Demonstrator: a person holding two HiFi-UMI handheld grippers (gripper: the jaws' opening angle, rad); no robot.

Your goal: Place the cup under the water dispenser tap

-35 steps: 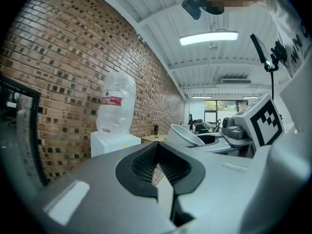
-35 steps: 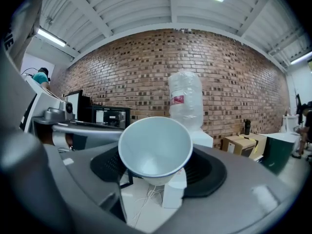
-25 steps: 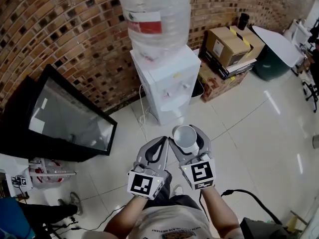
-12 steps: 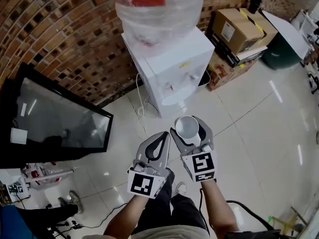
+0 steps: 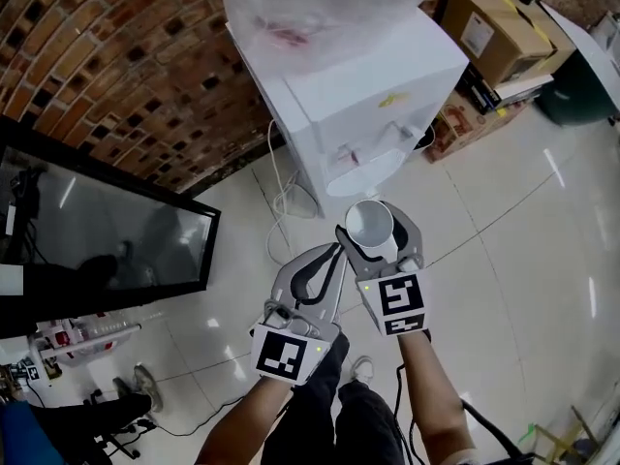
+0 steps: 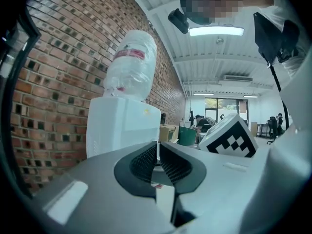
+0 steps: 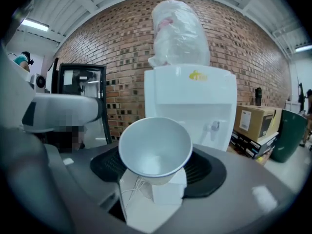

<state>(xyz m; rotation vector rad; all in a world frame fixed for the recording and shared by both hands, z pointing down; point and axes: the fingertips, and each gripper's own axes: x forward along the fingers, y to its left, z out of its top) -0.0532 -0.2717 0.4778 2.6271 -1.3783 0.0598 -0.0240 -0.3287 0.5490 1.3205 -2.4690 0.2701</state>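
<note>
A white paper cup (image 5: pixel 369 223) (image 7: pixel 155 150) sits upright between the jaws of my right gripper (image 5: pixel 378 229) (image 7: pixel 158 165), which is shut on it, mouth up and empty. The white water dispenser (image 5: pixel 373 105) (image 7: pixel 191 104) stands just ahead against the brick wall, a clear bottle (image 5: pixel 320 3) (image 7: pixel 178 33) on top. Its two taps (image 5: pixel 373 146) (image 7: pixel 212 127) stick out over a recessed tray; the cup is short of them. My left gripper (image 5: pixel 317 277) (image 6: pixel 157 164) hangs beside the right one, shut with nothing in it.
A large black-framed screen (image 5: pixel 92 235) leans on the brick wall at the left. Cardboard boxes (image 5: pixel 494 32) and a green bin (image 5: pixel 581 90) stand to the dispenser's right. A white cable (image 5: pixel 281 206) trails down the dispenser's left side onto the glossy tiled floor (image 5: pixel 513 240).
Both grippers have sunk and come closer to the dispenser, which now fills more of the head view. The cup has stayed in the right gripper's jaws.
</note>
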